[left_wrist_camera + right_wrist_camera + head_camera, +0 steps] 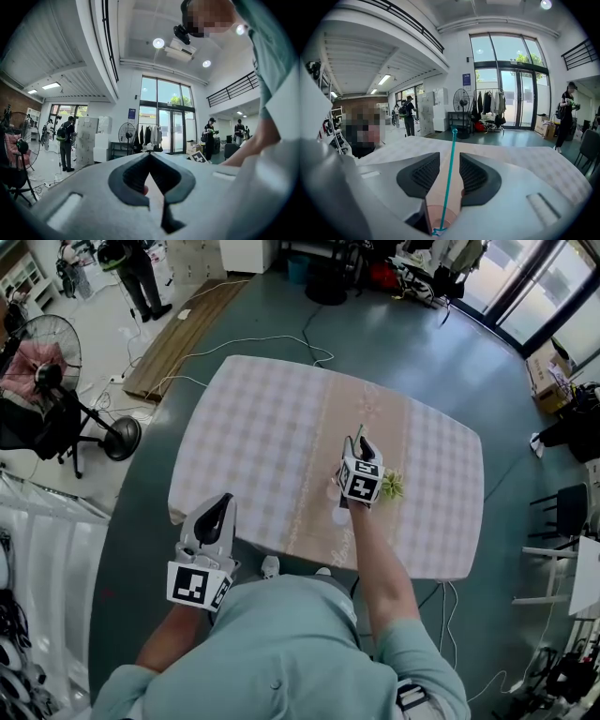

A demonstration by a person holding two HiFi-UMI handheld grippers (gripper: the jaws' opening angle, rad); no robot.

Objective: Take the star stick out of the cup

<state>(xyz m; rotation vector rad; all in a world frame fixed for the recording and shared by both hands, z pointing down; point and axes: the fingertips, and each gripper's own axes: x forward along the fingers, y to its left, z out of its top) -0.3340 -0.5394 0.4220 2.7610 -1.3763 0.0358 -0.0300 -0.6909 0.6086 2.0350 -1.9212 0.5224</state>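
A thin teal stick (449,173) stands in a clear pinkish cup (439,219), its star end (437,230) at the cup's bottom. My right gripper (449,157) is over the cup with one pad on each side of the stick. A gap shows on both sides, so it is open. In the head view that gripper (361,444) hangs over the middle right of the checked tablecloth (262,437), and the cup (339,513) is mostly hidden under it. My left gripper (222,504) is by the table's near edge, shut with nothing in it, its tips (150,155) pointing into the room.
A small green object (392,486) lies on the cloth just right of the right gripper. A standing fan (47,367) and a wooden board (183,334) are on the floor to the left. Cables run behind the table. People stand far off.
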